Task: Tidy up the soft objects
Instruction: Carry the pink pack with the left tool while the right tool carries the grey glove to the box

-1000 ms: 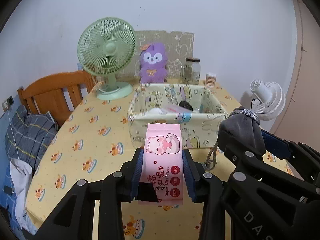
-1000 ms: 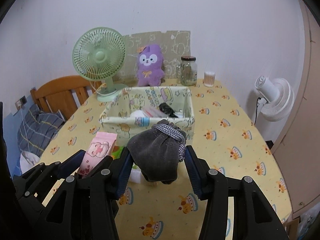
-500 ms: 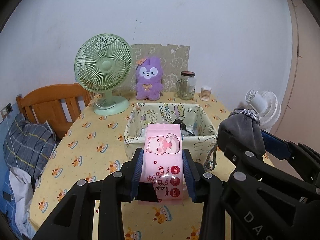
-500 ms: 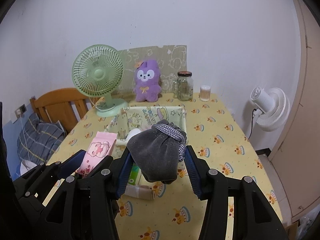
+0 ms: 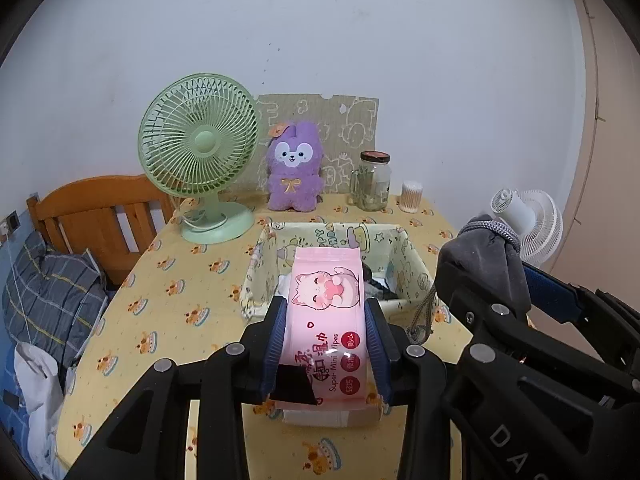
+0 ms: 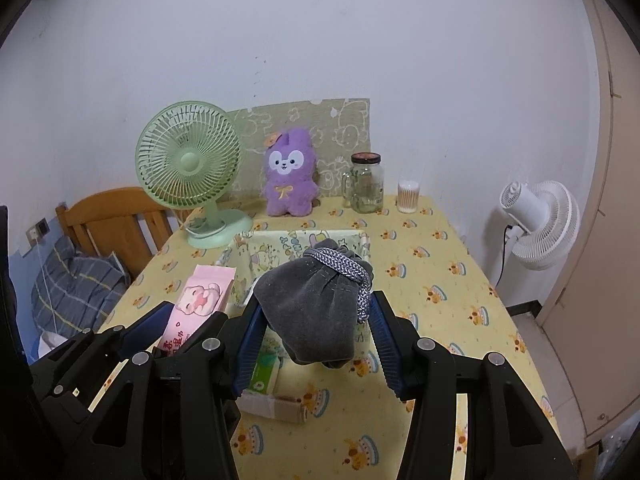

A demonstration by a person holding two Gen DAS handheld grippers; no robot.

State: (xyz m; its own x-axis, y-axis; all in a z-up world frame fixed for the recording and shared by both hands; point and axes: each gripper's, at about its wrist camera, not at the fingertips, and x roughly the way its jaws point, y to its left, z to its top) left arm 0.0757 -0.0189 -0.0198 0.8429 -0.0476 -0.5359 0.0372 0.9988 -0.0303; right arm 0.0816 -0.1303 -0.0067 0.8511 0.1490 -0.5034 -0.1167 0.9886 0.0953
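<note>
- Left gripper (image 5: pixel 326 334): fingers clamped on pink wipes pack (image 5: pixel 327 312), held above counter (image 5: pixel 180 280), near side of fabric bin (image 5: pixel 256 276).
- Left view only: dark items inside bin.
- Right gripper (image 6: pixel 316 330): fingers pinching grey drawstring pouch (image 6: pixel 316 308), raised before bin.
- Right view only: green packet (image 6: pixel 266 368) on counter beneath.

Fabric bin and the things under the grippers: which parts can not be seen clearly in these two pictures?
- Fabric bin contents: left wrist view, mostly covered by the pink wipes pack; right wrist view, by the grey drawstring pouch.
- Green packet on the table: right wrist view, partly behind the right gripper; print too small.
- Glass jar contents: too small in both views.
</note>
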